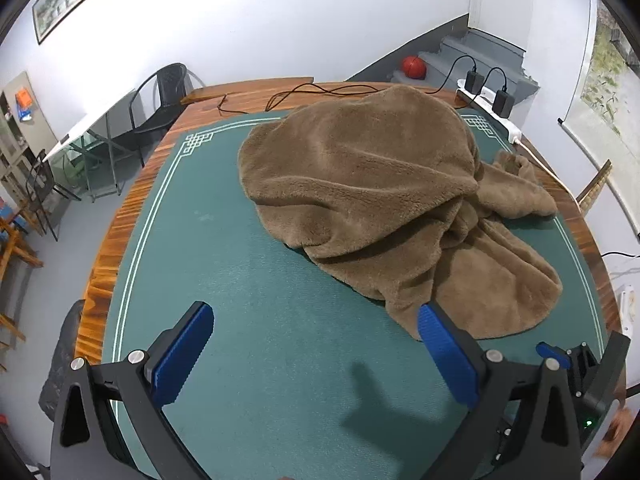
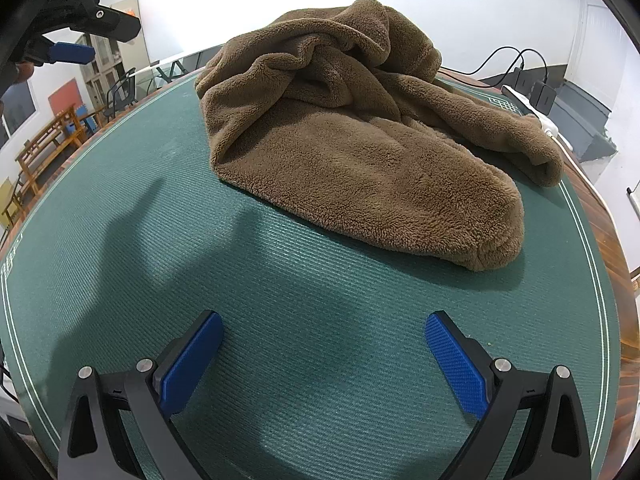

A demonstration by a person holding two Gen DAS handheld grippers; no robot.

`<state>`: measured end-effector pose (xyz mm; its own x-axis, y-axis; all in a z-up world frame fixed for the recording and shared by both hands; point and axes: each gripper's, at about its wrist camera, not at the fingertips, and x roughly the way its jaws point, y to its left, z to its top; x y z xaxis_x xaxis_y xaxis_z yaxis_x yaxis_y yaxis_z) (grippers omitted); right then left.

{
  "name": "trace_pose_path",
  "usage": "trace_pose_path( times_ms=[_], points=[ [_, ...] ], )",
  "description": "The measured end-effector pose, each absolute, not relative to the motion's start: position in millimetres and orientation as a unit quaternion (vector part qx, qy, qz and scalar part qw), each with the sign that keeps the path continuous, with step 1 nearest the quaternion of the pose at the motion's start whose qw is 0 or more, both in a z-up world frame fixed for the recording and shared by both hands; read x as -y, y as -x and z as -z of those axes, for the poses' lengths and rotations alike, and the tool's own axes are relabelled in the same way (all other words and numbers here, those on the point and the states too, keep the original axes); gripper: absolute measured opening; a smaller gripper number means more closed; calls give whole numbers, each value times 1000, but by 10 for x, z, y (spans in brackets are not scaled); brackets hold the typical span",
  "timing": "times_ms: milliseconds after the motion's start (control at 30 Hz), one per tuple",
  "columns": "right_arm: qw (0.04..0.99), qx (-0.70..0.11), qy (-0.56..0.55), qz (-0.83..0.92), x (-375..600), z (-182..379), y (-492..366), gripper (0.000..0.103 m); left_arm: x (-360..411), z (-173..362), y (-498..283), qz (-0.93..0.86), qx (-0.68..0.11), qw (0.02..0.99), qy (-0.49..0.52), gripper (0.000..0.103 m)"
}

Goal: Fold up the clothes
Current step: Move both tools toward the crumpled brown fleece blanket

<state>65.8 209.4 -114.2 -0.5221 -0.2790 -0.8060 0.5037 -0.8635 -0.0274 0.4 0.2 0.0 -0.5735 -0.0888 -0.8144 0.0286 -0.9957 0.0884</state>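
A brown fleece garment (image 1: 372,184) lies crumpled in a heap on the green mat (image 1: 224,248), with a sleeve-like end reaching toward the near right. It also shows in the right wrist view (image 2: 360,136), bunched high at the back. My left gripper (image 1: 316,316) is open and empty, above the mat just short of the garment's near edge. My right gripper (image 2: 324,328) is open and empty, low over the mat (image 2: 280,280) in front of the garment's rounded end. The left gripper shows at the top left of the right wrist view (image 2: 68,52).
The mat covers a wooden table (image 1: 132,200). A white power strip (image 1: 496,108) with black chargers and cables lies along the far right edge. A black cable (image 1: 320,92) runs across the far side. Chairs (image 1: 160,104) and a glass table stand left.
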Motion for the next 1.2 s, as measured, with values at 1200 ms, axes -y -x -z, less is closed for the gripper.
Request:
trace_pose_path(
  times_ms=[1200],
  points=[
    [132, -59, -493, 858, -2136, 1006, -499, 103, 764, 652, 43, 845, -59, 59, -527, 102]
  ],
)
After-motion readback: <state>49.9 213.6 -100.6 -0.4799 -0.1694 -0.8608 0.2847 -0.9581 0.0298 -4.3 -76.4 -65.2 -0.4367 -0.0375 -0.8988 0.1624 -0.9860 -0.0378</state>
